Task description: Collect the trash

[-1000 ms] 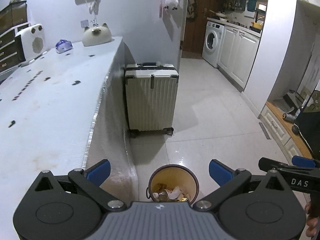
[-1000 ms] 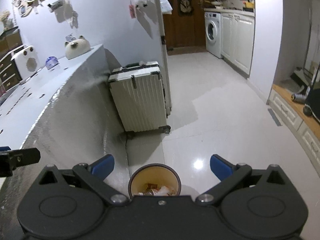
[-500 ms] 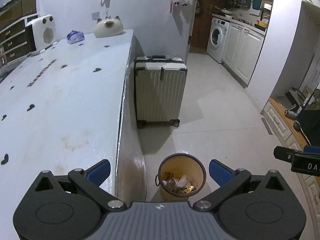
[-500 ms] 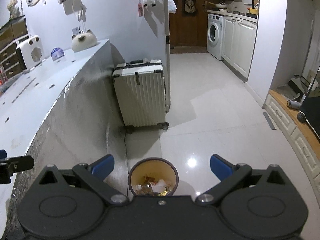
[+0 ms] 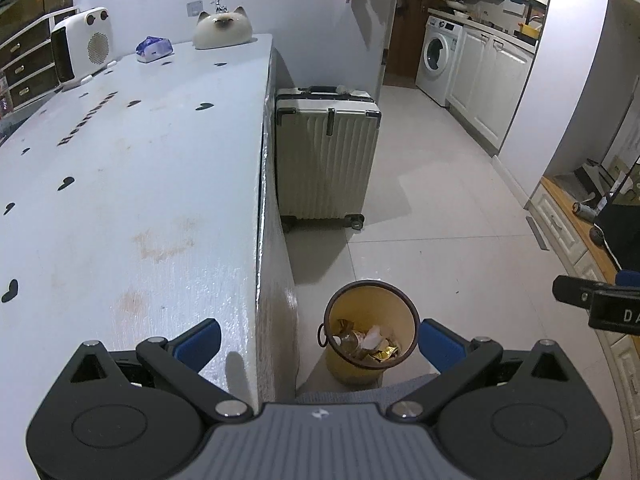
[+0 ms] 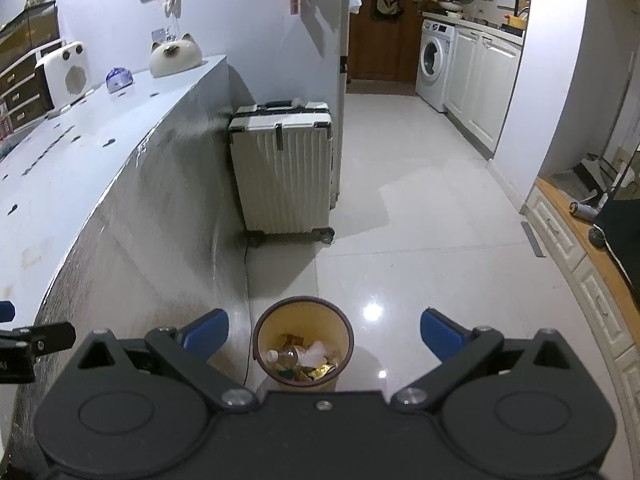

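Note:
A yellow waste bin [image 5: 372, 334] [image 6: 304, 344] stands on the floor beside the end of the long white table [image 5: 132, 184] [image 6: 68, 168]. It holds a plastic bottle [image 6: 286, 357], white paper and shiny wrappers. My left gripper [image 5: 318, 340] hangs open above the table's edge and the bin, nothing between its blue fingertips. My right gripper [image 6: 322, 332] is open too, over the bin, empty. The right gripper shows at the right edge of the left wrist view [image 5: 600, 300]. A crumpled blue wrapper [image 5: 154, 49] [image 6: 119, 77] lies at the table's far end.
A ribbed white suitcase [image 5: 326, 160] [image 6: 282, 172] stands against the table's end. On the far table are a cat-shaped ornament [image 5: 222, 28] and a white heater [image 5: 82, 46]. Tiled floor [image 5: 440, 208] runs to a washing machine [image 5: 436, 56]; low cabinets [image 5: 560, 232] line the right.
Both grippers have risen and drawn back: the bin and suitcase sit lower and farther in view, and more of the tabletop shows on the left. Both stay open.

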